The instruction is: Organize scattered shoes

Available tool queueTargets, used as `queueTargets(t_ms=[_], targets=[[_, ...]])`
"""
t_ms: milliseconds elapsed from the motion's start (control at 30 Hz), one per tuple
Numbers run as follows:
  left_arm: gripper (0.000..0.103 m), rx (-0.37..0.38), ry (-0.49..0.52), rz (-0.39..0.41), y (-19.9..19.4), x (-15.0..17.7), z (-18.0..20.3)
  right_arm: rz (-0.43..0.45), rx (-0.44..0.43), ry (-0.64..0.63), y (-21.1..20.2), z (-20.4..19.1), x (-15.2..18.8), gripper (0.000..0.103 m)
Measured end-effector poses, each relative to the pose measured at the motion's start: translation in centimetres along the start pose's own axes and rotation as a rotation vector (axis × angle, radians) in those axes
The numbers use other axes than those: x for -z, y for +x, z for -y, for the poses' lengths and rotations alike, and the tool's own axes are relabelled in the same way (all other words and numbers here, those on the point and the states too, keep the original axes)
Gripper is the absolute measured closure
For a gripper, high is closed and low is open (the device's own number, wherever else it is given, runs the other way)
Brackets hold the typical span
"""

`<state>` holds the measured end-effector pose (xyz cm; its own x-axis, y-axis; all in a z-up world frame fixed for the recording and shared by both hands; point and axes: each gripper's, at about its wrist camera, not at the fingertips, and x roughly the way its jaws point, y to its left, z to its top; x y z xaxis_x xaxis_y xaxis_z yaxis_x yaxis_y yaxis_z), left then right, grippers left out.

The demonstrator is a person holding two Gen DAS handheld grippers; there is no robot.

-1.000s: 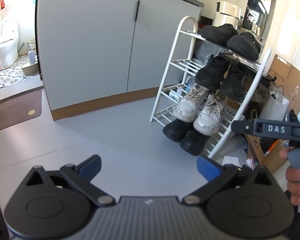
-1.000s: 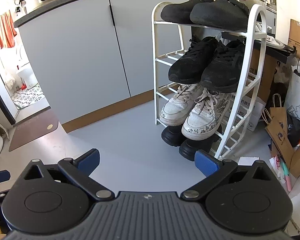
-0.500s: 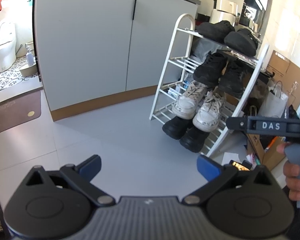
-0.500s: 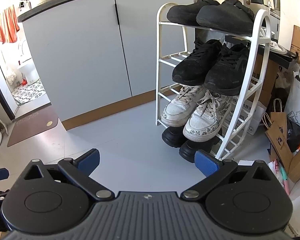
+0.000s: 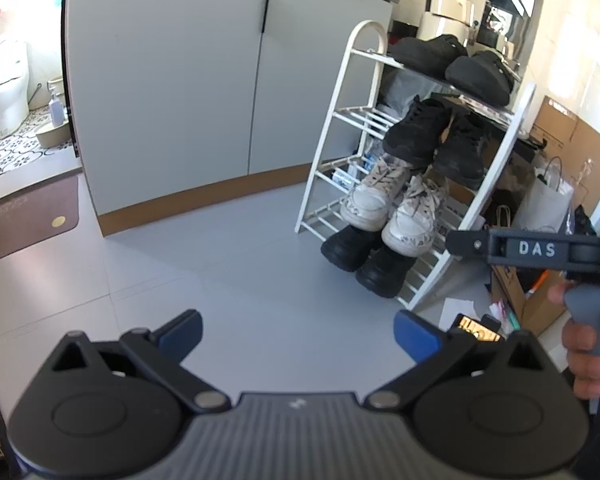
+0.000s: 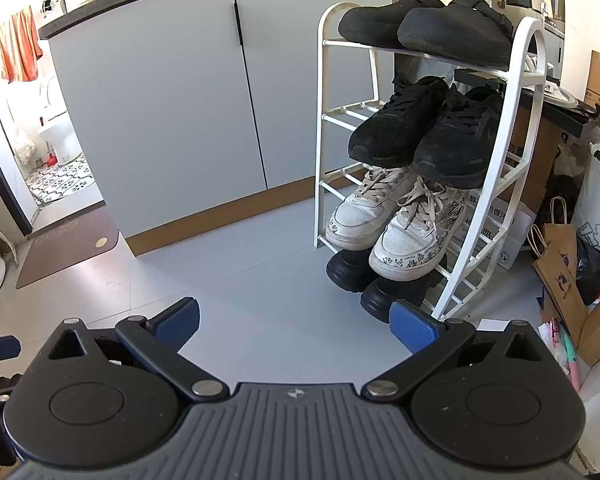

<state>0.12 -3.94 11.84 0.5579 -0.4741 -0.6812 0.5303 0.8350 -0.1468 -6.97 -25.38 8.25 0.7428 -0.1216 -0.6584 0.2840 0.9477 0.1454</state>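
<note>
- The white shoe rack (image 6: 512,128) stands against the grey cabinet (image 6: 168,112), and all the shoes in view sit on it in pairs.
- Top shelf: a pair of black clogs (image 6: 424,24), side by side, toes toward the camera.
- Second shelf: a pair of black sneakers (image 6: 424,132), tilted toe-down, touching each other.
- Third shelf: a pair of white sneakers (image 6: 396,224) with printed sides, also tilted toe-down, just under the black pair.
- Lowest level: a pair of chunky black shoes (image 6: 364,280), their toes poking out past the rack's front onto the grey floor (image 6: 236,280).
- The floor in front of the rack shows no loose shoe in either wrist view; the paper bags (image 6: 560,272) and clutter to the rack's right hold no shoe that I can make out.
- The left claw (image 5: 296,332) is spread wide and holds nothing, hovering over bare floor well apart from the rack.
- The right claw (image 6: 294,322) is likewise spread and holds nothing, nearer the rack's lower front corner; in the left view its body appears at the right edge, held by a hand (image 5: 584,356).
- Judgement: the tidying looks finished or nearly so. All that may be left is nudging the bottom pair further in, or shoes lying outside these views.
</note>
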Motion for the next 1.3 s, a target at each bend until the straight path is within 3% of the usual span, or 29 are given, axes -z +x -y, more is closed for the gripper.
queueTargets(t_ms=[1300], targets=[[0.001, -0.003, 0.043, -0.004, 0.7, 0.4, 1.6, 0.0, -0.009, -0.028, -0.2, -0.2, 0.1, 0.0]])
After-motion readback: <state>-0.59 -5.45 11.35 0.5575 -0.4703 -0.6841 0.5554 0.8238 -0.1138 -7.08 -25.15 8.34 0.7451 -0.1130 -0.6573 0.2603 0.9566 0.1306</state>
